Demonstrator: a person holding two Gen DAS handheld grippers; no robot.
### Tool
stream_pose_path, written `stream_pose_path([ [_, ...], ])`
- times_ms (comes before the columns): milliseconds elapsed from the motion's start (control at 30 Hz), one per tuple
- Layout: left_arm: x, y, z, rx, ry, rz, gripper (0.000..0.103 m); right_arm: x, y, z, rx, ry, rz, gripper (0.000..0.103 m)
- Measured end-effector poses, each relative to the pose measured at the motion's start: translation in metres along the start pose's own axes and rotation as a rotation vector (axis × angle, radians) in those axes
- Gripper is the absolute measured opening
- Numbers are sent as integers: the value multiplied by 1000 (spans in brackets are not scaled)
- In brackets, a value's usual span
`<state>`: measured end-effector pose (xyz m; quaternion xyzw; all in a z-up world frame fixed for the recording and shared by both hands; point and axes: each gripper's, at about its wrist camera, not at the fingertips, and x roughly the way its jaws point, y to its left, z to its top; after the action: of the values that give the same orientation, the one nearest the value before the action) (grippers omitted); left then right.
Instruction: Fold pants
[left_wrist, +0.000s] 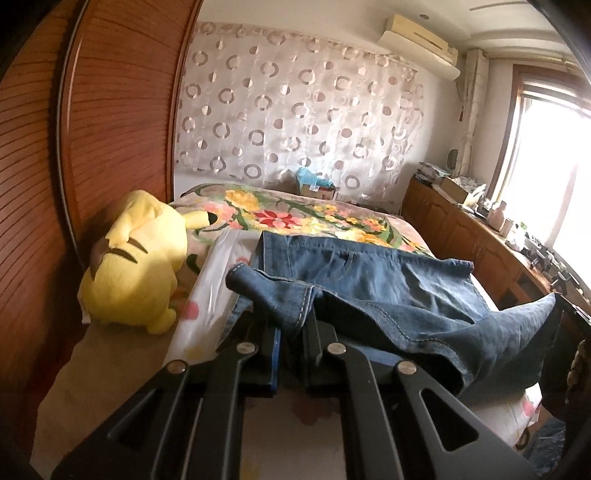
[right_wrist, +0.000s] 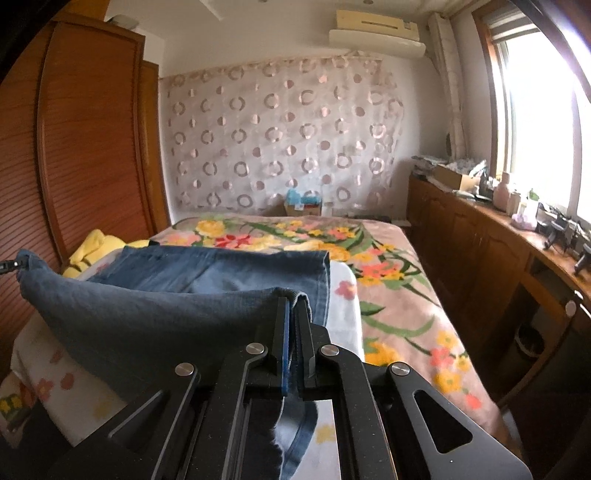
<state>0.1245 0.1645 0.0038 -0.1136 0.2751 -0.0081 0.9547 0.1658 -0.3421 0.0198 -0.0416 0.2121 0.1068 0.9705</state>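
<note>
Left gripper (left_wrist: 293, 325) clamps a hem of the jeans (left_wrist: 369, 295); right gripper (right_wrist: 294, 332) clamps another hem, cloth stretched between them. Mid-fold, likely: legs lifted, waist ahead on the bed (right_wrist: 399, 295). Next: carry hems forward onto the waist. Plush toy (left_wrist: 136, 262) crowds left; open bed ahead and right.
</note>
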Motion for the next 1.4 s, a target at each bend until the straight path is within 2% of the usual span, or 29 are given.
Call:
stream_pose_path([
  [367,49,-3,29,16,19,15,4,54,-9,15,-3,37,-15,0],
  [1067,167,-22,112,82,18,46,4,142,-32,76,-77,17,-80,0],
  [1300,207,-20,115,83,56,72,5,191,-37,91,-97,44,-94,0],
  [1400,223,-18,110,80,96,87,7,215,-38,89,-99,78,-94,0],
])
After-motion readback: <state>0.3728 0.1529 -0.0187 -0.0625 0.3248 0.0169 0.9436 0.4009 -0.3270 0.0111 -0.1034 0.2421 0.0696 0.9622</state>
